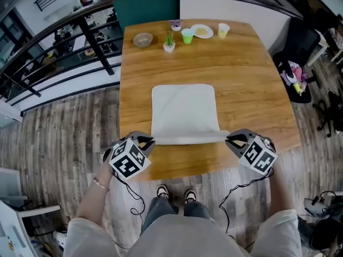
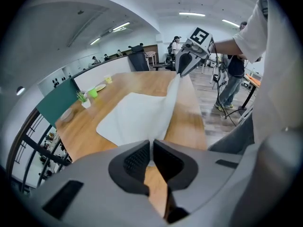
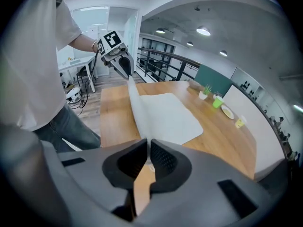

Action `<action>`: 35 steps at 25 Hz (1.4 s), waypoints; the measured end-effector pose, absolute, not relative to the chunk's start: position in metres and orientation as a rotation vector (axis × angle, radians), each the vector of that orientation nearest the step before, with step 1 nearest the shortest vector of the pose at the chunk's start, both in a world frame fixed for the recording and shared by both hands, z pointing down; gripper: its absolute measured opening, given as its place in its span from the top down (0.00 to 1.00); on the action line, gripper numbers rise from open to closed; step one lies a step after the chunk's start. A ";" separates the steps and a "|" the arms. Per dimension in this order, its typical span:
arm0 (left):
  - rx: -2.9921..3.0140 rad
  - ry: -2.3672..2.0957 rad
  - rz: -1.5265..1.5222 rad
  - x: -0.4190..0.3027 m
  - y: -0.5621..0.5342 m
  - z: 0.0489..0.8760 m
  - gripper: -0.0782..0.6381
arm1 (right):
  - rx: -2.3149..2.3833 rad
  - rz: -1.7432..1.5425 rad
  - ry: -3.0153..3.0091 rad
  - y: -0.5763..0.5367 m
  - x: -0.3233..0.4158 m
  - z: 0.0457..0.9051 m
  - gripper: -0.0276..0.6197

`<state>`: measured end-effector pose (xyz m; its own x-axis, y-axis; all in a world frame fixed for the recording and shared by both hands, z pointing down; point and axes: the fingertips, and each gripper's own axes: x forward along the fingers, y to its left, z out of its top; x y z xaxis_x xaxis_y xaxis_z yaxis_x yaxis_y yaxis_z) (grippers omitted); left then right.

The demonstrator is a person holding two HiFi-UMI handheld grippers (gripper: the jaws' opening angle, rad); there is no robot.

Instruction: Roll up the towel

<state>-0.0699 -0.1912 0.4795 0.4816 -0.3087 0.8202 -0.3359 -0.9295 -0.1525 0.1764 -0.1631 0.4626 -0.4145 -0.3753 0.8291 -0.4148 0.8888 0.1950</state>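
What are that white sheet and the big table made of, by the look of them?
The towel looks like thin, soft white cloth, matte: it drapes and creases where its near edge is held up. The table looks like wood or wood veneer, smooth with a light sheen: grain streaks show.

Your towel (image 1: 183,108) is plain white, your table (image 1: 252,90) honey wood-grain; left gripper (image 1: 150,141) and right gripper (image 1: 229,140) show black-and-white squares.
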 end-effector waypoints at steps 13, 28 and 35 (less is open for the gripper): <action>2.589 -0.590 1.505 -0.063 -0.316 0.519 0.86 | 0.610 0.159 -1.963 -0.291 0.180 0.500 0.92; 2.515 -0.717 1.441 -0.065 -0.360 0.560 0.81 | 0.770 0.184 -1.924 -0.341 0.193 0.551 0.87; 2.526 -0.824 1.379 -0.088 -0.362 0.539 0.76 | 0.888 0.178 -1.994 -0.330 0.208 0.516 0.82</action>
